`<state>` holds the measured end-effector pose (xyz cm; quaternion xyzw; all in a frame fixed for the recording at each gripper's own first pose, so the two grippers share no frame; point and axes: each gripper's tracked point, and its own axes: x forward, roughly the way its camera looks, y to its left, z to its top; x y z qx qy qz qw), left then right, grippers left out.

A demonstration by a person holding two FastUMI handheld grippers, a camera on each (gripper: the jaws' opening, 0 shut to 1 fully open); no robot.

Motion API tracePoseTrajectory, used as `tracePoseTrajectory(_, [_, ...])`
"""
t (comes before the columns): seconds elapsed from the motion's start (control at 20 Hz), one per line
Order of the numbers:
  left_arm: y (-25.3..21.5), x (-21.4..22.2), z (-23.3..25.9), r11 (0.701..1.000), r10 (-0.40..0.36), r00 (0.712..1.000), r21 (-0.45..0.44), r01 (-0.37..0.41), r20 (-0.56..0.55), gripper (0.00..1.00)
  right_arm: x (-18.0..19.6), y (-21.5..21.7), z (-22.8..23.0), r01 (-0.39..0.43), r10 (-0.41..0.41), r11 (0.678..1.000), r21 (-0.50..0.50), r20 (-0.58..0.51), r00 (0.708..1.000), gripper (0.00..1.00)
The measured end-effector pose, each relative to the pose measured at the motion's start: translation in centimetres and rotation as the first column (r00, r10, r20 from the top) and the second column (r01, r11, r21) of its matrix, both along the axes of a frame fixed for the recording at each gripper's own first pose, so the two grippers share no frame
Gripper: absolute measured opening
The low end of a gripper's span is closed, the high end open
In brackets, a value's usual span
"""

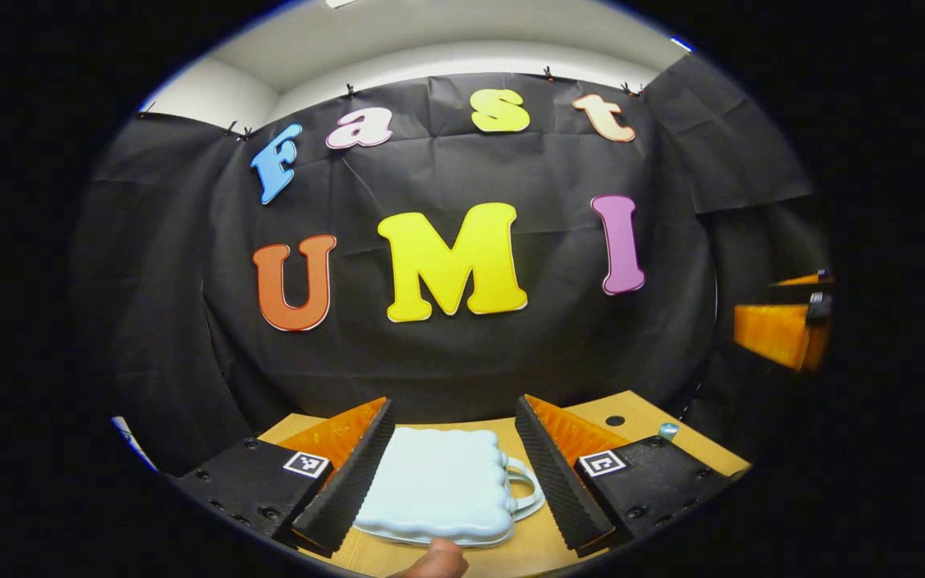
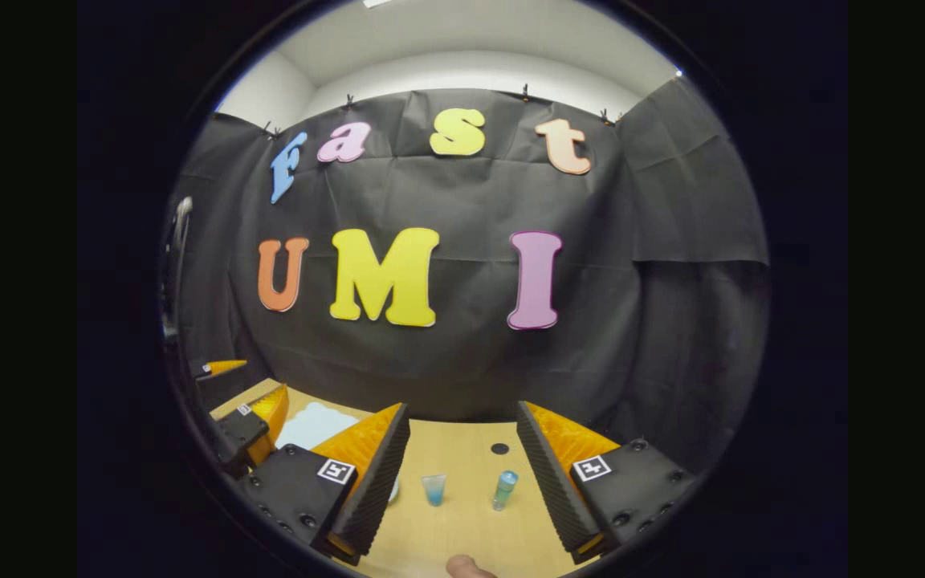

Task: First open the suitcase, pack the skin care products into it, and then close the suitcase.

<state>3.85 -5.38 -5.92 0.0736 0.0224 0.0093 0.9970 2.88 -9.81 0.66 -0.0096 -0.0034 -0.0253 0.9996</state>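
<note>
So the suitcase [image 1: 438, 486] is that little pale blue scalloped case lying flat and closed on the tabletop [image 1: 543, 546], its handle poking out to the right. The left hand-held gripper [image 1: 453, 474] hangs right above it with its fingers spread wide, one either side of the case and not touching it. Opening comes first, I'd say, and nothing's started. My take: get a fingertip under the lid's edge on the side away from the hinge and lift slowly, maybe with the other gripper pinning the base so the whole thing doesn't slide. I can't tell from here where the hinge or latch sits.

Over to the right, the skin care stuff stands well apart from the case: a small blue cup [image 2: 433, 488] and a teal-capped bottle [image 2: 503, 490], both upright between the fingers of the right hand-held gripper [image 2: 462, 478], which is also spread open and holding nothing. Something pale peeks out beside its left finger, too hidden to name.

Both look tippy, so keep any swing wide of them.
</note>
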Motion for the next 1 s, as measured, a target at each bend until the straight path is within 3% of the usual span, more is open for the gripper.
tracePoseTrajectory(0.15, [-0.4, 0.7, -3.6, 0.991, 0.002, 0.999, 0.137, 0.003, -0.035, 0.99, -0.4, -3.2, -0.6, 0.040, -0.040, 0.999, 0.015, -0.015, 0.999, 0.80])
tracePoseTrajectory(0.3, [-1.4, 1.4, -7.2, 0.950, -0.020, 0.998, 0.310, 0.037, -0.059, 0.99, -0.7, -6.6, -1.2, 0.084, -0.084, 0.996, 0.019, -0.014, 0.996, 0.80])
tracePoseTrajectory(0.45, [-2.5, 1.9, -9.9, 0.878, -0.030, 0.997, 0.474, 0.060, -0.070, 0.98, -0.9, -9.8, -2.0, 0.116, -0.116, 0.993, 0.009, -0.027, 0.993, 0.79])
tracePoseTrajectory(0.6, [-3.6, 3.2, -12.5, 0.812, -0.038, 0.994, 0.577, 0.090, -0.101, 0.98, -0.9, -11.9, -3.2, 0.120, -0.118, 0.993, 0.024, -0.045, 0.992, 0.80])
tracePoseTrajectory(1.0, [-6.9, 5.6, -17.8, 0.592, -0.061, 0.978, 0.782, 0.195, -0.198, 0.97, 0.6, -12.7, -6.9, 0.010, -0.002, 0.997, 0.073, -0.107, 0.994, 0.80])
